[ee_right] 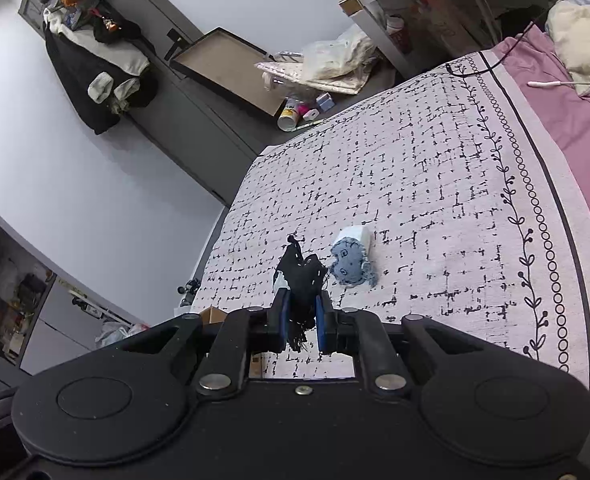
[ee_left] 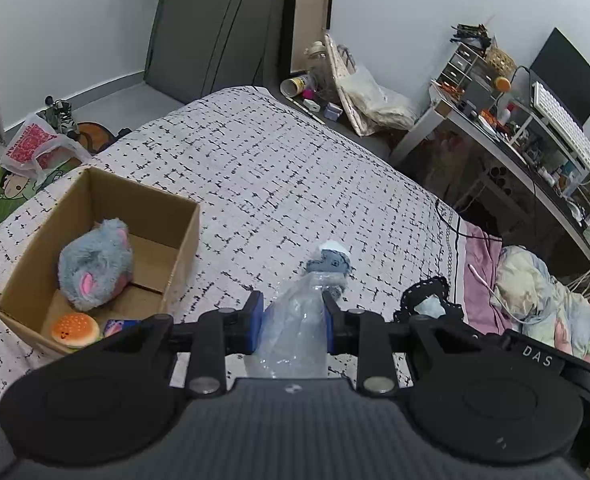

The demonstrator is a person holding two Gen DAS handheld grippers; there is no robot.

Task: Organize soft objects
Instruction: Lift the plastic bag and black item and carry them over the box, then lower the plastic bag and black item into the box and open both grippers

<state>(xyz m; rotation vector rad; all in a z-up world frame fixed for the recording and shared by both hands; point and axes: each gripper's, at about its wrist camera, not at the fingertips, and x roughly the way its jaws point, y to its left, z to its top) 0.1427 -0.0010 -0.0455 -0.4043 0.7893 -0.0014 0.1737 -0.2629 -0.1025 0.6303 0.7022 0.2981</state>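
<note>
My left gripper [ee_left: 293, 320] is shut on a clear crumpled plastic bag [ee_left: 295, 332], held above the patterned bedspread [ee_left: 295, 168]. Beyond it lies a small blue-grey doll with a white part [ee_left: 329, 260], also in the right wrist view [ee_right: 351, 258]. To the left stands an open cardboard box [ee_left: 99, 256] holding a grey plush mouse [ee_left: 95, 266], a burger squishy [ee_left: 75, 331] and a small blue packet [ee_left: 115, 326]. My right gripper [ee_right: 300, 322] is shut on a black fabric piece with white stitching [ee_right: 301, 280]; it also shows in the left wrist view [ee_left: 427, 300].
A pink sheet and bundled quilt [ee_left: 543, 296] lie at the right. A cluttered desk [ee_left: 527, 136] stands beyond the bed. Bags and cans [ee_left: 335, 96] sit on the floor by the wall. A plastic bag [ee_left: 35, 148] lies left of the bed.
</note>
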